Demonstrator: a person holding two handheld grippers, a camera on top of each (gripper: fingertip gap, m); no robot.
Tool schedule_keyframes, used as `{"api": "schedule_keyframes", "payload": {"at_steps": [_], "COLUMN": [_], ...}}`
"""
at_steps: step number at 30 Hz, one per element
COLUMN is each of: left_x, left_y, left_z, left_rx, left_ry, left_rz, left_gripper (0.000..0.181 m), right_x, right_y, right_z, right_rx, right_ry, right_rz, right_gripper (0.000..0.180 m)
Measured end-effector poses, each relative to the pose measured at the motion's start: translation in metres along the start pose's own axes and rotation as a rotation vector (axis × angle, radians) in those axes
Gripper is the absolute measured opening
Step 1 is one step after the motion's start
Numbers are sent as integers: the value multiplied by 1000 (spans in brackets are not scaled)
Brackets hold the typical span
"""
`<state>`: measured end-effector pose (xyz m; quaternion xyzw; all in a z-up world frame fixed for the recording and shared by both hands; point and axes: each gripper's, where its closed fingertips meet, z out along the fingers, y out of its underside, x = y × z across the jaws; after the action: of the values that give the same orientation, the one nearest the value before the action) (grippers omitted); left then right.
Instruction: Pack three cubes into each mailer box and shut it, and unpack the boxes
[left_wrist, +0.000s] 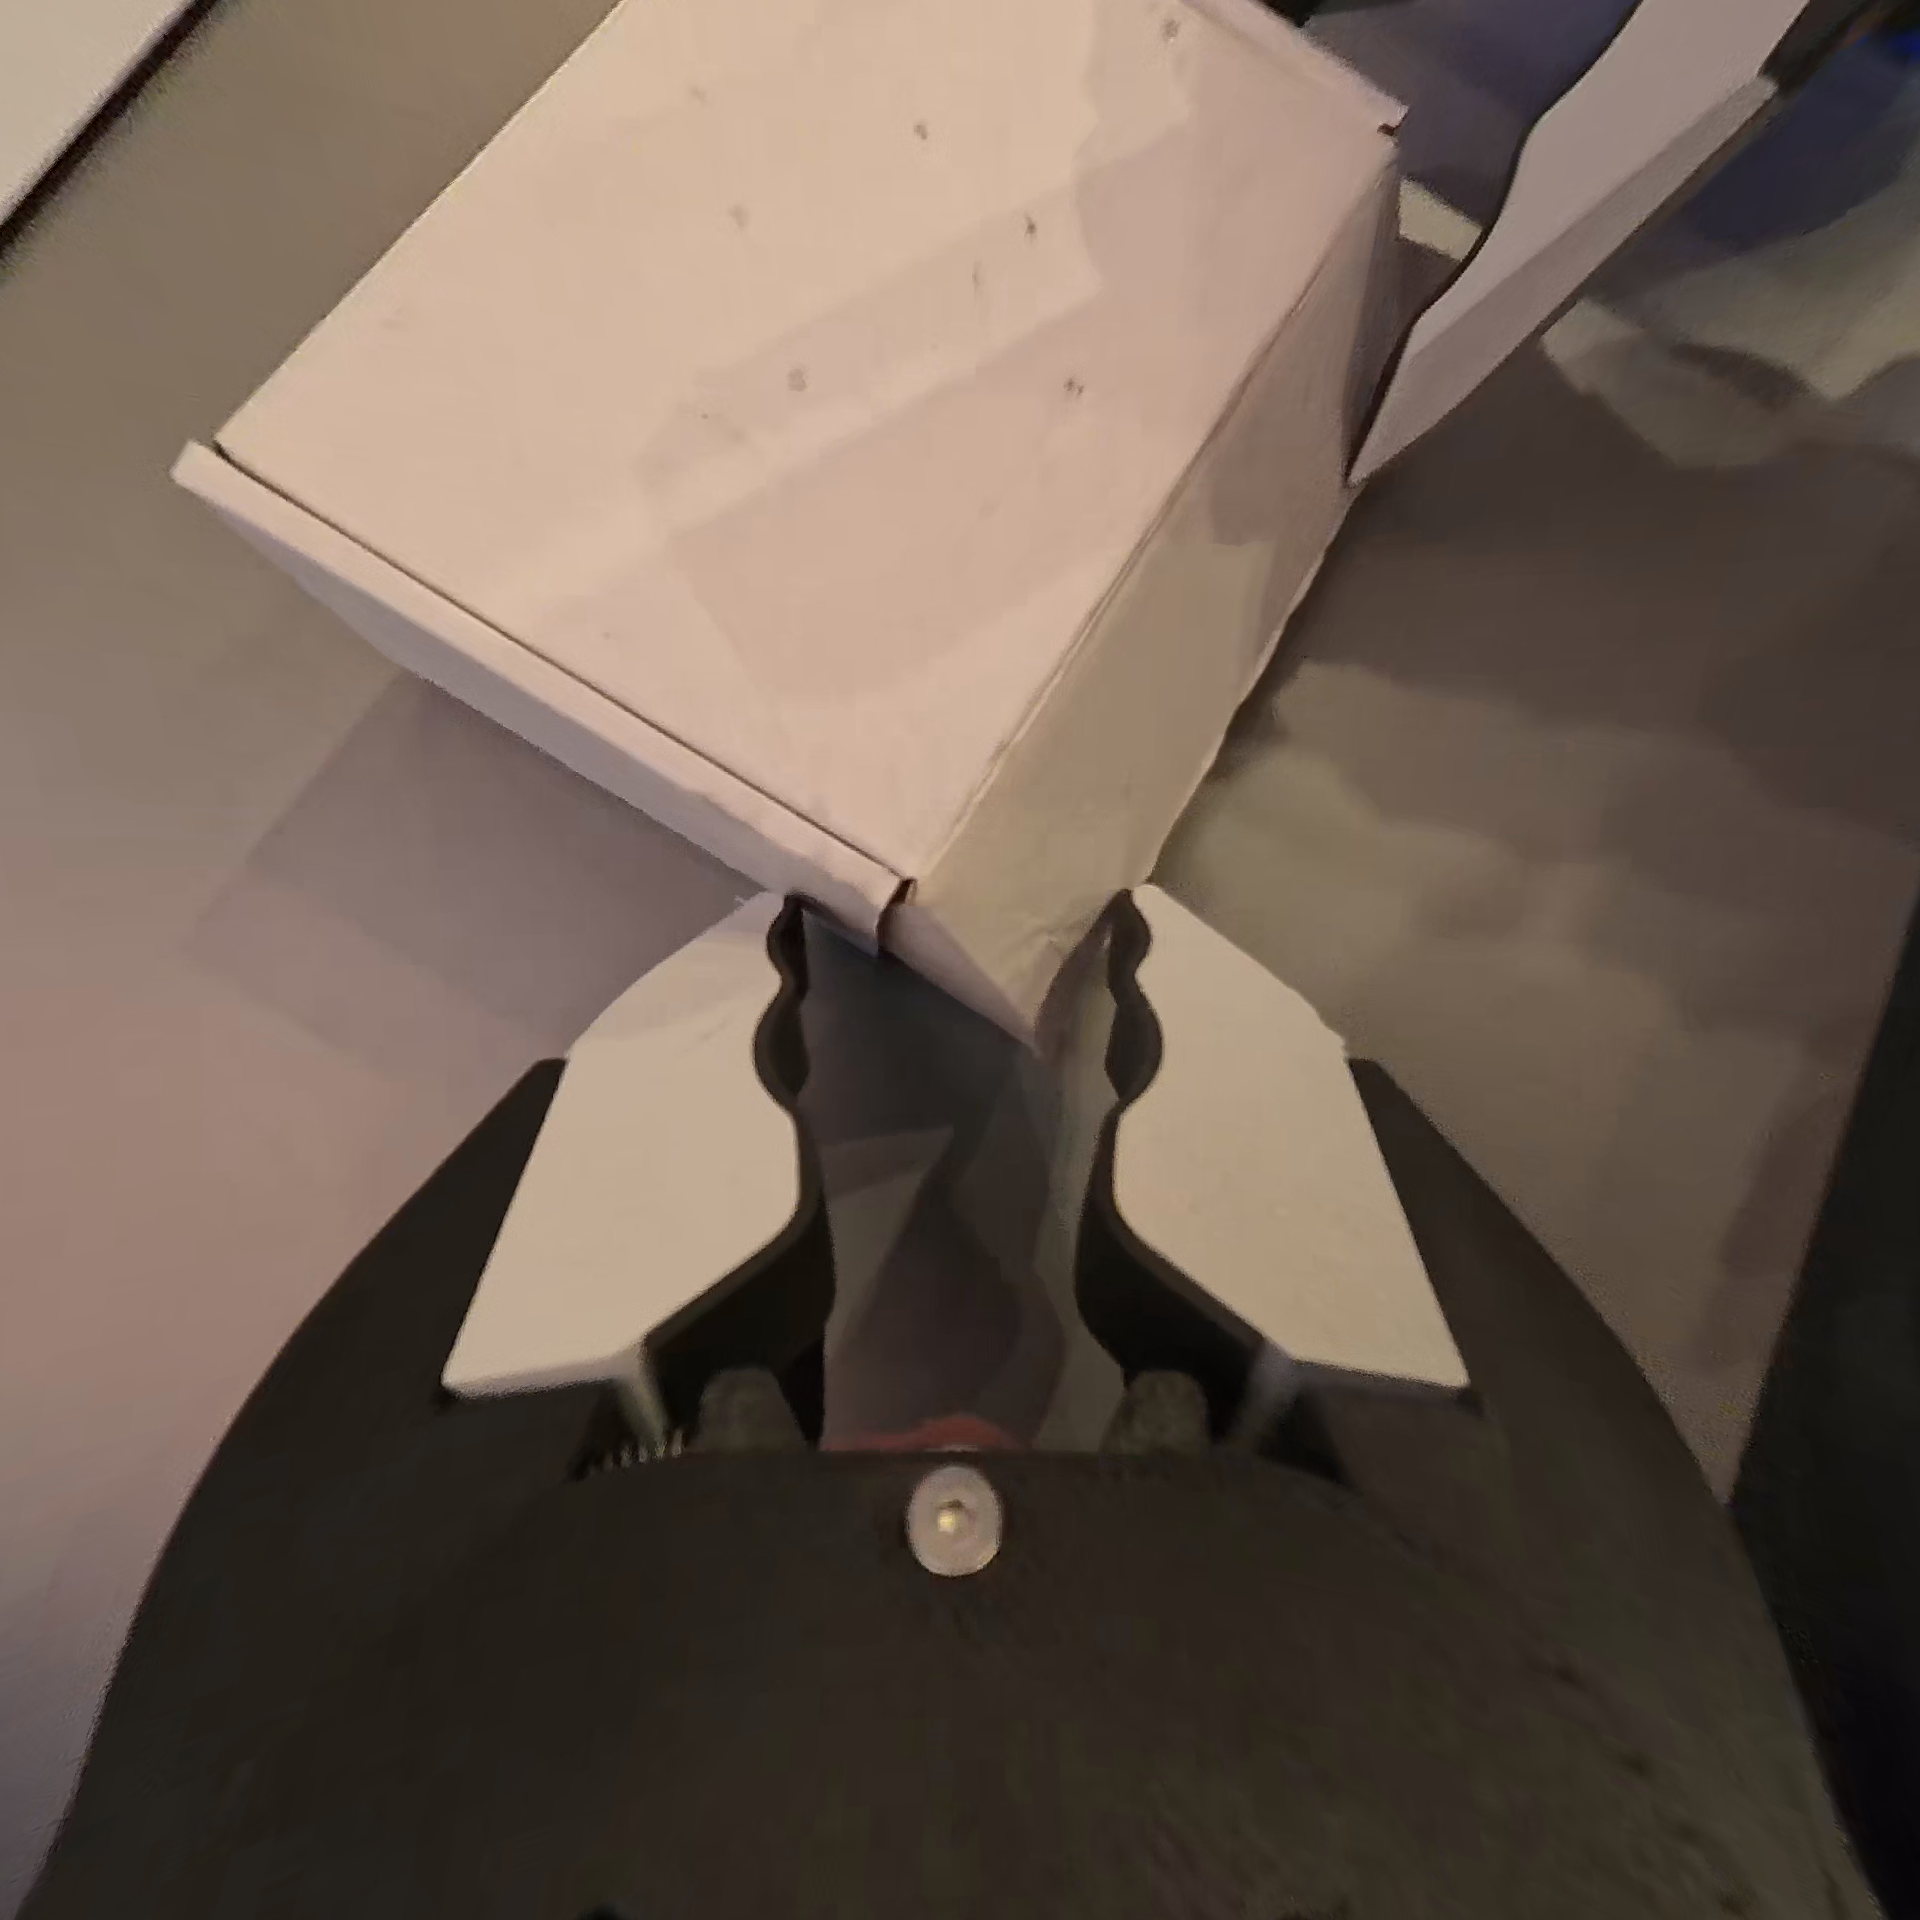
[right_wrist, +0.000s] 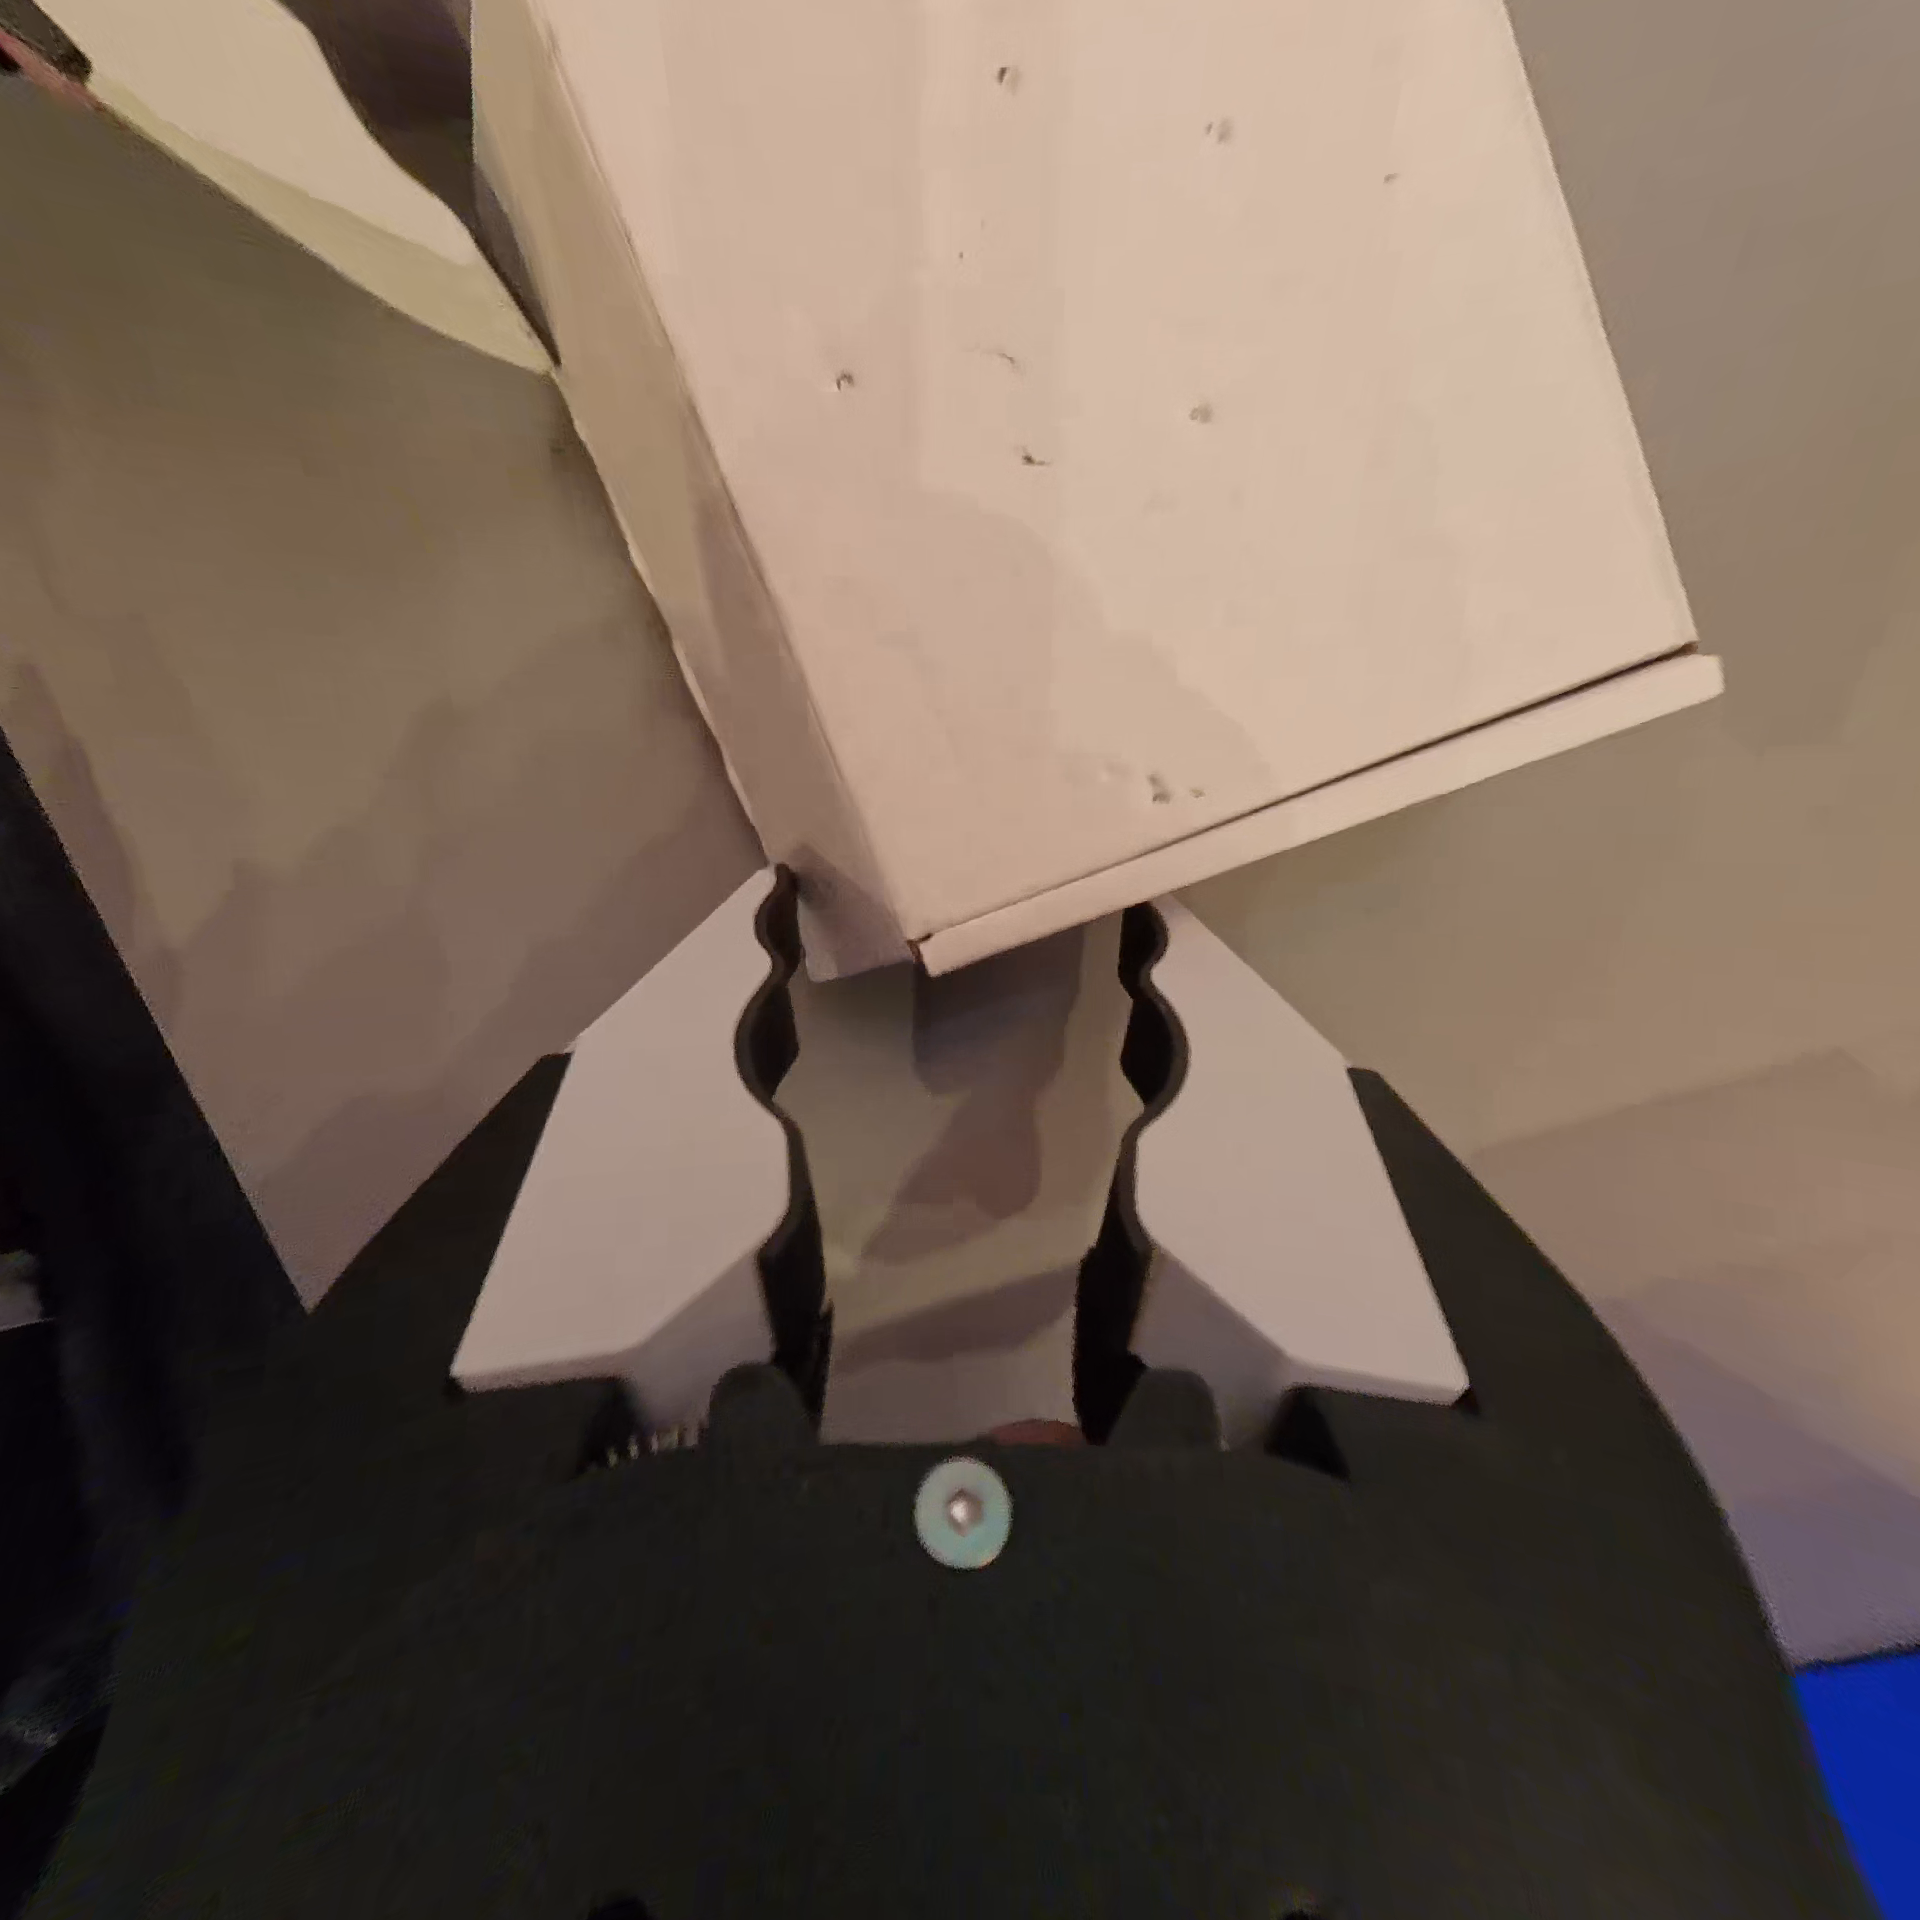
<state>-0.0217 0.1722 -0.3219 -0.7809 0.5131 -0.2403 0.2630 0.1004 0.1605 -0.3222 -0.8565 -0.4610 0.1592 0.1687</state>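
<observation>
The left gripper (left_wrist: 951, 920) has its jaws spread, holding nothing, with a near corner of the closed white box (left_wrist: 790, 416) between its fingertips. The right gripper (right_wrist: 961, 920) is likewise spread and empty, angled down at a corner of the closed box (right_wrist: 1091, 416) on the table (right_wrist: 260, 727). Two boxes show: a second box (left_wrist: 1558, 270) lies just beyond and to the right of the left gripper.

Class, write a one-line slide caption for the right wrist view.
Open right gripper meets a corner of the shut white box on the table.
</observation>
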Motion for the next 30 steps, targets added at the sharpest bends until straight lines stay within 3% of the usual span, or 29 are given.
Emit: {"api": "schedule_keyframes", "payload": {"at_steps": [7,13,16,24,30], "left_x": [-14,3,-2,-17,-13], "left_y": [-4,6,7,2,2], "left_z": [7,1,1,8,9], "left_rx": [5,-22,-25,-49,-40], "left_ry": [-110,98,79,-59,0], "left_rz": [97,110,140,271,217], "left_gripper": [43,52,37,17,27], "right_x": [14,15,18,24,28], "right_y": [-1,3,5,6,7], "right_z": [1,4,4,5,3], "right_rx": [-23,-36,-49,-126,-83], "right_ry": [82,98,101,116,135], "right_rz": [-46,-149,-188,-218,-224], "right_gripper": [49,67,56,35,39]}}
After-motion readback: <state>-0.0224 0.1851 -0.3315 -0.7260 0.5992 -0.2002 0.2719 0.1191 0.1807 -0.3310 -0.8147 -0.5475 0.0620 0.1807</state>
